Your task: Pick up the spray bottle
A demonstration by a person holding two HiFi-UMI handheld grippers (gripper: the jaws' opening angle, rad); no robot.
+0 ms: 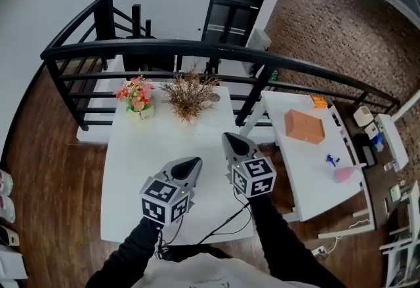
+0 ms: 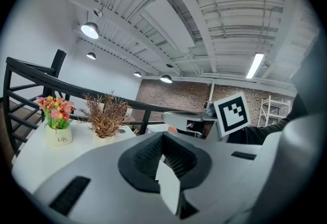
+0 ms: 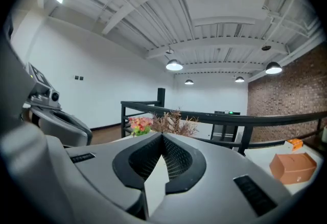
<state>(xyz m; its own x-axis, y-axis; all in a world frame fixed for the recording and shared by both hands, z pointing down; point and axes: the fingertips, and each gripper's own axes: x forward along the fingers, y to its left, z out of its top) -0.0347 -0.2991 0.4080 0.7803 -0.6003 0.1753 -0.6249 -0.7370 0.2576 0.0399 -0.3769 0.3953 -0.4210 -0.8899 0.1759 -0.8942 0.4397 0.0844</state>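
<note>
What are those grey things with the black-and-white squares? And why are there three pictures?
A person holds a grabbing tool in each hand: the left tool and the right tool. The squared cubes are part of them. One picture comes from a camera on the person's head; the other two come from cameras riding on each tool. Both tools are shut and hold nothing. On the white table stand a pot of flowers and a dried plant. A brown box lies on the side table.
</note>
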